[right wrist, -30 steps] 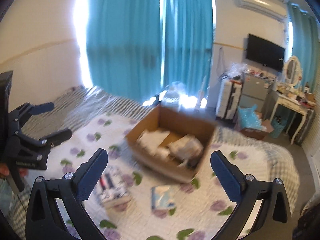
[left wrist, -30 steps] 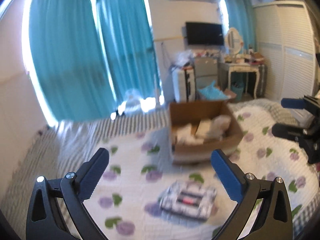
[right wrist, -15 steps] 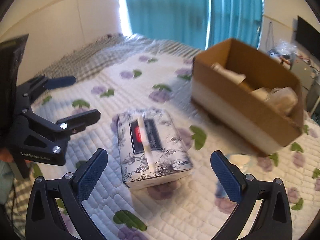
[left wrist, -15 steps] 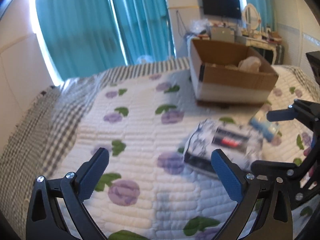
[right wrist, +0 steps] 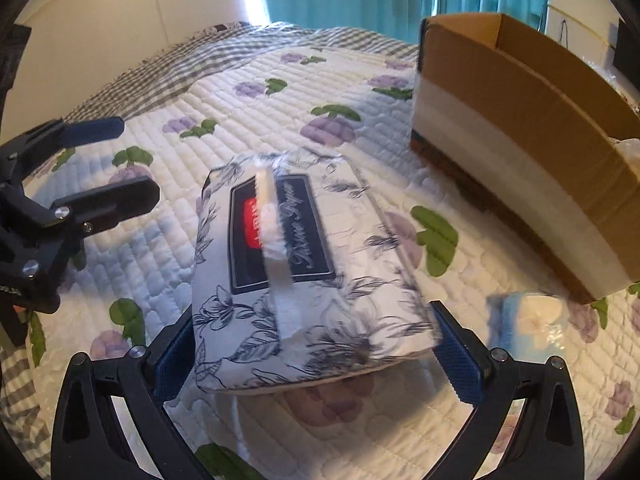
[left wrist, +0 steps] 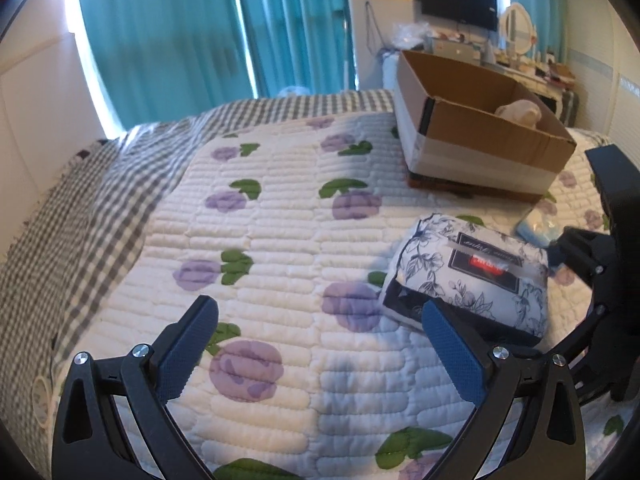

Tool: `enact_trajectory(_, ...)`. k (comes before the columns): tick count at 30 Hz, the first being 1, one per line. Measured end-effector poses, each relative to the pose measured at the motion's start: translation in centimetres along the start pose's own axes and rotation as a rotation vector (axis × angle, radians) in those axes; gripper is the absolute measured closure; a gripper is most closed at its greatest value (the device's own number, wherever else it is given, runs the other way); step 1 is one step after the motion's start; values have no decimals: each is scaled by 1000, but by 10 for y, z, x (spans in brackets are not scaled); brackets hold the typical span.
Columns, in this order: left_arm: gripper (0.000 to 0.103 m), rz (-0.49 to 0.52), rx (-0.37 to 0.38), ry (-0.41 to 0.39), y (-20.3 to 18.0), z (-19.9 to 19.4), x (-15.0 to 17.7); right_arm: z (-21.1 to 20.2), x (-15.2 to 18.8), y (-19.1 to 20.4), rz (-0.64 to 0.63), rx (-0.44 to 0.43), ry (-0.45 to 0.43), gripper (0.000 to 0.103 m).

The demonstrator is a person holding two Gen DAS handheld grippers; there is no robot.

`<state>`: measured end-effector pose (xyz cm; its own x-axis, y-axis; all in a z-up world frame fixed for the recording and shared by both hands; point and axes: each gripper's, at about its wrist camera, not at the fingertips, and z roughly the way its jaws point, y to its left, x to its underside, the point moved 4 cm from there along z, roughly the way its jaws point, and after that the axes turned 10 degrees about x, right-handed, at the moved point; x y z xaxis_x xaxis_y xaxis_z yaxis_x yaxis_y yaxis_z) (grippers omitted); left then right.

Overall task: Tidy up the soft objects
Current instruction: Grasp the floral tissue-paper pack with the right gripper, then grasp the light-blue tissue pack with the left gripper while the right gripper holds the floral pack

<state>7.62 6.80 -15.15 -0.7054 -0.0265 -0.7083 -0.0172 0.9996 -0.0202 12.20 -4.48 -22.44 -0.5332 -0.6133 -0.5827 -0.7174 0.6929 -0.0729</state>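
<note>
Tissue pack [right wrist: 296, 276], a soft floral-printed plastic pouch with a strip of white tissue poking from its slot, lies on the quilted bedspread [right wrist: 280, 128] right between the fingers of the right gripper [right wrist: 316, 356]. That gripper stands wide, its blue pads flanking the near end of the pack; whether either pad already touches the wrapper I cannot tell, since the near edge is blurred. My guess is it will handle light and squashy: the film is slick and the filling gives, so a squeeze across the short width near the middle, low on the sides, should hold better than a pinch at a corner or on the loose tissue, which would tear or pull out.

To its left the left gripper [left wrist: 316, 352] hangs over bare quilt with jaws spread and nothing in them, the pack just beside its right finger.

Just beyond the pack, on the right, a small blue packet [right wrist: 528, 324] sits on the quilt, likely another soft item, too blurred to name. Farthest, the cardboard box [left wrist: 480, 148] rests on the bed, open-topped, with pale crumpled things [left wrist: 518, 112] already inside, a probable destination
</note>
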Motion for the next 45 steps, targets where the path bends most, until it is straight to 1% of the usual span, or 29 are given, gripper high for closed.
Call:
enact_trajectory(1, 0, 1, -2, -1, 0, 0, 0, 0, 1, 3, -5, -11, 0, 14)
enact_trajectory(2, 0, 2, -3, -2, 0, -1, 0, -1, 2, 5, -8, -6, -4, 14)
enact_trajectory(4, 0, 0, -8, -13, 0, -4, 0, -7, 4, 5, -2, 0, -18, 18)
enact_trajectory(7, 0, 2, -16, -28, -1, -10, -4, -29, 8, 1, 23, 21, -71, 21)
enact_trajectory(12, 0, 46, -27, -45, -17, -19, -14, -75, 11, -20, 80, 108, -163, 24)
enact_trajectory(14, 0, 49, -13, -53, -25, -23, -18, -98, 13, -35, 124, 143, -198, 24)
enact_trajectory(16, 0, 48, 14, -51, -37, -24, -23, -115, 15, -49, 152, 175, -212, 24)
enact_trajectory(20, 0, 58, 66, -39, -68, -19, -31, -145, 34, -84, 163, 313, -173, 24)
enact_trajectory(24, 0, 67, 128, -15, -104, -3, -37, -158, 62, -129, 278, 396, -115, 24)
enact_trajectory(26, 0, 81, 147, -5, -122, 7, -38, -158, 79, -155, 344, 460, -60, 24)
enact_trajectory(27, 0, 86, 151, -2, -130, 11, -39, -158, 84, -163, 372, 471, -46, 24)
enact_trajectory(29, 0, 103, 160, 4, -145, 22, -40, -156, 93, -184, 446, 471, -19, 24)
enact_trajectory(31, 0, 121, 172, 16, -162, 34, -42, -153, 95, -195, 463, 480, -4, 24)
enact_trajectory(34, 0, 132, 193, 28, -183, 52, -45, -143, 94, -209, 439, 497, 23, 24)
enact_trajectory(40, 0, 133, 232, 78, -213, 89, -42, -114, 92, -223, 402, 489, 64, 24)
enact_trajectory(43, 0, 153, 221, 104, -222, 105, -38, -104, 96, -231, 417, 471, 71, 24)
enact_trajectory(45, 1, 142, 221, 123, -224, 115, -37, -103, 96, -234, 433, 456, 67, 24)
